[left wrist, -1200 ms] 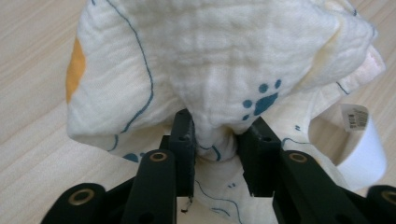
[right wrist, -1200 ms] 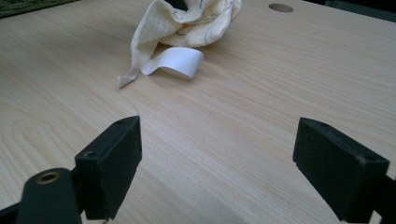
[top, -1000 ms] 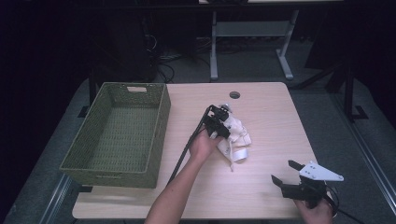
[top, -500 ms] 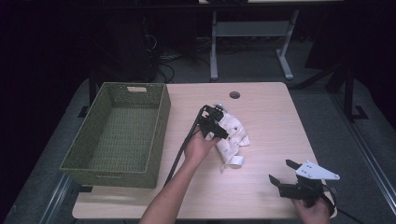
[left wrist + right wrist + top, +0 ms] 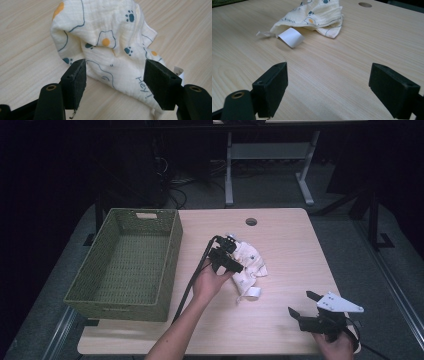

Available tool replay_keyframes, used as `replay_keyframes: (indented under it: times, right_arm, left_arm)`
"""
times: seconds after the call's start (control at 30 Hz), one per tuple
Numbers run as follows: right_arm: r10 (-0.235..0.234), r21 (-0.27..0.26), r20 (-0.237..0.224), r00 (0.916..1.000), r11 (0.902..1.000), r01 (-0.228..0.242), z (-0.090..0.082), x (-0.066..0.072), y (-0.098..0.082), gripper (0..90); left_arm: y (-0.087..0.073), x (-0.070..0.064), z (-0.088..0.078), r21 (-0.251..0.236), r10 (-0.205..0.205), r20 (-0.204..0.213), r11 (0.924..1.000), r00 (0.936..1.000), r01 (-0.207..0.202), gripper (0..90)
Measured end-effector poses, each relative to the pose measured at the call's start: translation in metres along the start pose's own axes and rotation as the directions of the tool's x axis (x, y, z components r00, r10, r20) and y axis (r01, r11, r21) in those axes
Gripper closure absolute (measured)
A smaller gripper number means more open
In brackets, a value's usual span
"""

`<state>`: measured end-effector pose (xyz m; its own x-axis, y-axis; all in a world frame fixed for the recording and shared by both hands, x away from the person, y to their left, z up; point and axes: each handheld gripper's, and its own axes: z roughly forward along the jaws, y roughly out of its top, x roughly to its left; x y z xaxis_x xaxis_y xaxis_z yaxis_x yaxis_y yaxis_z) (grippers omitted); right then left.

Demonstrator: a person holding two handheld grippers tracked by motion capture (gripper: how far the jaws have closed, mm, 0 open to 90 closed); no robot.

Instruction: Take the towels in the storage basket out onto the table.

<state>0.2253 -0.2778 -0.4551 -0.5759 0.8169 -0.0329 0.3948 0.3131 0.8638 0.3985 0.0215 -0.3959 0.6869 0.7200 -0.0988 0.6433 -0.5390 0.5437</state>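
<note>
A crumpled cream cloth printed with paw marks, orange dots and the word "Hey" lies at the table's middle. The cloth bulges up just beyond my left gripper, which is open with its jaws on either side of the cloth's near edge. In the high view the left gripper sits at the cloth's left side. A white label curls out from the cloth. My right gripper is open over bare wood, and it rests near the front right corner.
A green woven basket stands on the left part of the wooden table. A round cable hole lies near the far edge. Beyond the table are desk legs and cables on the dark floor.
The left gripper and the cloth have shifted toward the table's near side and slightly left. The cloth is more bunched. The right gripper has barely moved.
</note>
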Motion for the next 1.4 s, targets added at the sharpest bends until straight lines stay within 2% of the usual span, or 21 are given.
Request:
replay_keyframes:
  times: [0.27,0.37,0.43,0.6,0.67,0.97,1.0,1.23,1.4]
  right_arm:
    - [0.005,0.005,0.004,1.0000,1.0000,-0.005,0.000,0.000,-0.001,15.1]
    - [-0.001,0.008,0.009,1.0000,1.0000,0.001,0.000,0.000,-0.001,15.1]
    - [-0.002,0.012,0.008,1.0000,0.9999,0.002,0.000,0.000,-0.001,15.1]
    - [-0.004,0.014,0.008,1.0000,0.9999,0.004,0.001,0.001,-0.002,15.1]
    - [-0.004,0.013,0.007,1.0000,0.9999,0.004,0.001,0.001,-0.001,15.1]
    - [-0.002,0.016,0.014,0.9999,0.9999,0.001,0.001,0.000,-0.003,15.1]
    - [0.000,0.016,0.015,0.9999,0.9999,0.000,0.001,0.000,-0.003,15.1]
    - [-0.003,0.017,0.015,0.9999,0.9998,0.003,0.001,0.001,-0.003,15.1]
    - [0.000,0.022,0.017,0.9999,0.9998,0.000,0.001,0.002,-0.004,15.1]
  left_arm:
    - [-0.016,-0.004,-0.010,-0.026,0.010,0.007,0.9996,0.9999,-0.010,31.6]
    - [-0.026,-0.005,-0.012,-0.048,-0.007,0.022,0.9988,0.9997,0.008,31.2]
    - [-0.031,-0.005,-0.013,-0.043,-0.014,0.026,0.9990,0.9996,0.015,29.2]
    - [-0.042,-0.006,-0.018,-0.048,0.001,0.025,0.9988,0.9997,0.000,27.7]
    - [-0.046,-0.006,-0.021,-0.056,-0.004,0.039,0.9984,0.9992,0.006,27.5]
    - [-0.066,-0.012,-0.032,-0.058,0.047,0.028,0.9973,0.9985,-0.045,26.8]
    - [-0.068,-0.012,-0.032,-0.061,0.036,0.034,0.9976,0.9987,-0.034,26.8]
    - [-0.083,-0.012,-0.037,-0.066,0.049,0.029,0.9967,0.9984,-0.047,26.8]
    - [-0.095,-0.017,-0.040,-0.078,0.064,0.042,0.9951,0.9971,-0.061,26.6]
